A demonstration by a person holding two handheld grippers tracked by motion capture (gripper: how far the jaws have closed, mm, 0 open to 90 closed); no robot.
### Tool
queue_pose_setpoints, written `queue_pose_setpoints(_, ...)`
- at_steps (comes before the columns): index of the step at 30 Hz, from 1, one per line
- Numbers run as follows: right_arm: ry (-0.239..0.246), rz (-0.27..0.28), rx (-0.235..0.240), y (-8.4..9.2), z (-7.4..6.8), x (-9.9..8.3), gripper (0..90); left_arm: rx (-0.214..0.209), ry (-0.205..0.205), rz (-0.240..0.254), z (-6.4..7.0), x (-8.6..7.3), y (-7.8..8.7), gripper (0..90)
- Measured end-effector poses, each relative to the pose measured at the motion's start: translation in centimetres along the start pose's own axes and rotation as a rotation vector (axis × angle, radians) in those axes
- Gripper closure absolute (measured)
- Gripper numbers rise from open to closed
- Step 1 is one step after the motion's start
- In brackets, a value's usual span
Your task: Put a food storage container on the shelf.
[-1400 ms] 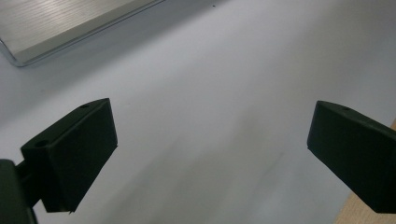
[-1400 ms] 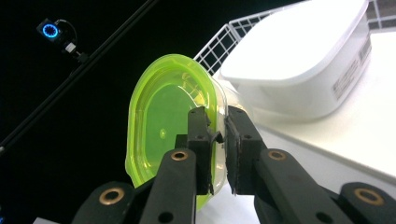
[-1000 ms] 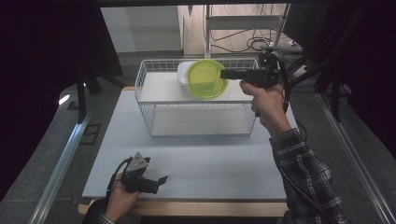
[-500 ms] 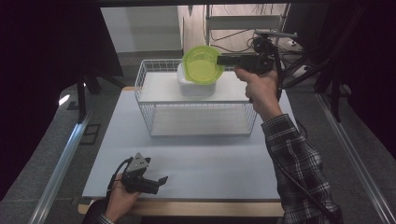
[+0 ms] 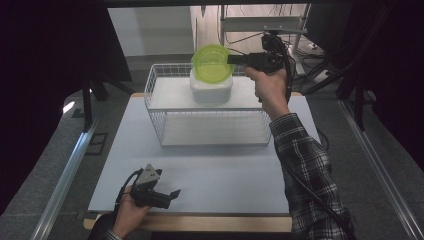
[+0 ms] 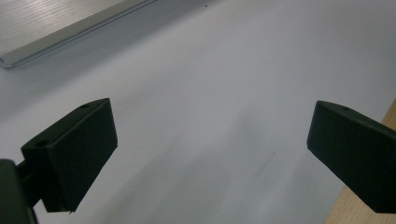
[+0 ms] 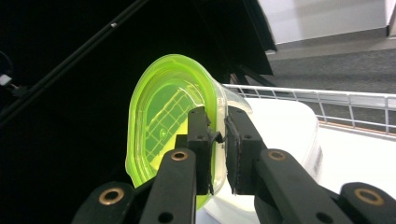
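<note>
My right gripper (image 5: 231,59) (image 7: 219,140) is shut on the rim of a translucent green lid (image 5: 212,63) (image 7: 164,116), holding it on edge in the air above a white container (image 5: 211,89) (image 7: 285,126). That container sits inside a white wire basket (image 5: 165,120) at the back of the table. The lid is lifted clear of the container. Near the front left edge my left gripper (image 5: 172,196) (image 6: 210,158) rests low over the table in a hand, open, with nothing between its jaws.
The grey-white table top (image 5: 210,175) (image 6: 210,70) spreads in front of the basket, with a wooden front edge (image 5: 200,222). A metal rail (image 5: 65,175) runs along the left side. Cables and a stand (image 5: 260,25) sit behind the basket.
The right gripper has carried the green lid up and to the left, off the container's right side to above it. The left gripper has stayed put.
</note>
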State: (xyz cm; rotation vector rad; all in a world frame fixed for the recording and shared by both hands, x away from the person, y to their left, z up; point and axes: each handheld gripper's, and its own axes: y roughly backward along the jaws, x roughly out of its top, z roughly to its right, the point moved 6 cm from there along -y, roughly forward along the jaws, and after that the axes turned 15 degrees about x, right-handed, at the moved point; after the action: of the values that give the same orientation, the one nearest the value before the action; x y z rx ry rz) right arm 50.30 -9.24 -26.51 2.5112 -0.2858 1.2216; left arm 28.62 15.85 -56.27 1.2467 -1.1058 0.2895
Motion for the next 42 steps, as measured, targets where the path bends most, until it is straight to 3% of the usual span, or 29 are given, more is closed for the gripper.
queue_pose_setpoints(13, -0.035, -0.021, -0.051, -1.1, 0.8, 0.1, 79.6, -0.006, -0.010, -0.002, 0.2, 0.0, 0.0, 1.7)
queue_pose_setpoints(23, -0.025, -0.019, -0.150, -1.6, 1.8, 0.6, 73.4, -0.010, -0.016, -0.006, 0.3, 0.0, -0.1, 1.6)
queue_pose_setpoints(32, -0.022, -0.015, -0.170, -2.2, 2.4, 0.7, 67.3, -0.014, -0.020, -0.007, 0.4, 0.0, -0.1, 1.6)
queue_pose_setpoints(35, -0.023, -0.009, -0.165, -2.2, 2.4, 0.7, 61.0, -0.014, -0.019, -0.007, 0.4, 0.0, -0.1, 1.6)
queue_pose_setpoints(42, 0.036, -0.006, -0.117, -2.1, 1.8, 0.7, 26.9, -0.014, -0.020, -0.007, 0.4, 0.0, -0.1, 1.6)
